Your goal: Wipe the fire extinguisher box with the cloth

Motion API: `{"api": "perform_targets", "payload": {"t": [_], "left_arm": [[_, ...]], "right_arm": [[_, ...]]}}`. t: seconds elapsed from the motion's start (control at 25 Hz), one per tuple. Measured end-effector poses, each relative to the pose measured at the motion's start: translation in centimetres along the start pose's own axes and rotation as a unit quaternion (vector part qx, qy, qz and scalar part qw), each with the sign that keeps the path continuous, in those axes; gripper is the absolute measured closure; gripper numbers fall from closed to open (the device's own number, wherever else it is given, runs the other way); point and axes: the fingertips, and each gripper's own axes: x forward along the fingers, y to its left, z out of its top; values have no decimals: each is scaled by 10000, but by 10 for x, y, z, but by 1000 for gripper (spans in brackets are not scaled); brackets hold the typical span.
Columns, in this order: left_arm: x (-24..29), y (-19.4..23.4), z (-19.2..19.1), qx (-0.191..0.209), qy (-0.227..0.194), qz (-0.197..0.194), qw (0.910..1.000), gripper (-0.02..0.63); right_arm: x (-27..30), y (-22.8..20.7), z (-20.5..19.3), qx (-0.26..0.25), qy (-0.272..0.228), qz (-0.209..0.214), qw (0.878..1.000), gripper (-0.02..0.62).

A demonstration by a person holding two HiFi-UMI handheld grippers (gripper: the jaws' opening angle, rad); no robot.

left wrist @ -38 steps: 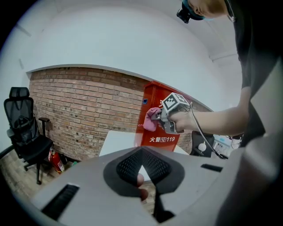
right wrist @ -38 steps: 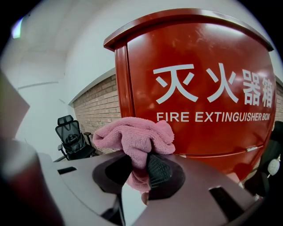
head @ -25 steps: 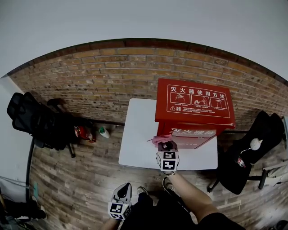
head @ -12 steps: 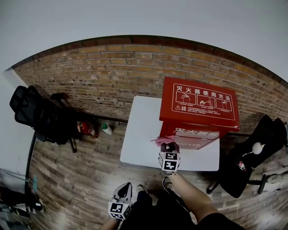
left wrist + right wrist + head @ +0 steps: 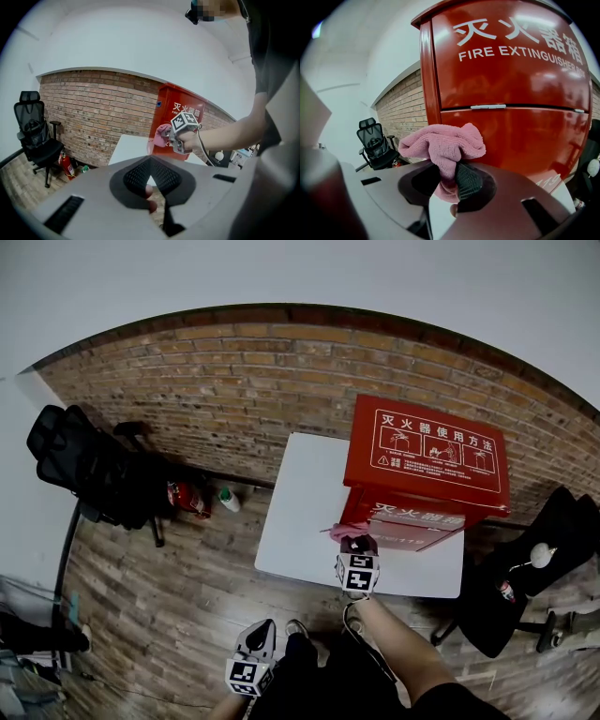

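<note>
The red fire extinguisher box (image 5: 427,465) stands on the right half of a white table (image 5: 300,521), with its front printed in white facing me. My right gripper (image 5: 356,545) is shut on a bunched pink cloth (image 5: 342,532) at the box's lower left front corner. In the right gripper view the cloth (image 5: 443,145) bulges above the closed gripper (image 5: 452,180), close to the box front (image 5: 511,70); contact is unclear. My left gripper (image 5: 253,652) hangs low by my legs. In its own view this left gripper (image 5: 151,161) is shut and holds nothing.
A brick wall runs behind the table. A black office chair (image 5: 80,474) stands at the left, with a small red extinguisher (image 5: 183,495) and a green-capped bottle (image 5: 228,498) on the wooden floor beside it. Another dark chair (image 5: 525,568) is at the right.
The head view has swung a little, so the box and table sit further right in the picture. The right gripper keeps the cloth at the box's front corner; the left gripper stays low.
</note>
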Motion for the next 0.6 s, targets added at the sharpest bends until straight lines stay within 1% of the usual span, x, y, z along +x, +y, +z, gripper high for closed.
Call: {"api": "perform_targets", "payload": {"t": [0.32, 0.6], "left_arm": [[-7, 4, -7, -32, 43, 139, 9999, 589], [-6, 5, -14, -98, 89, 228, 9997, 589]], "right_arm": [[12, -1, -22, -1, 14, 68, 10000, 505], [29, -3, -51, 24, 176, 81, 9998, 505]]}}
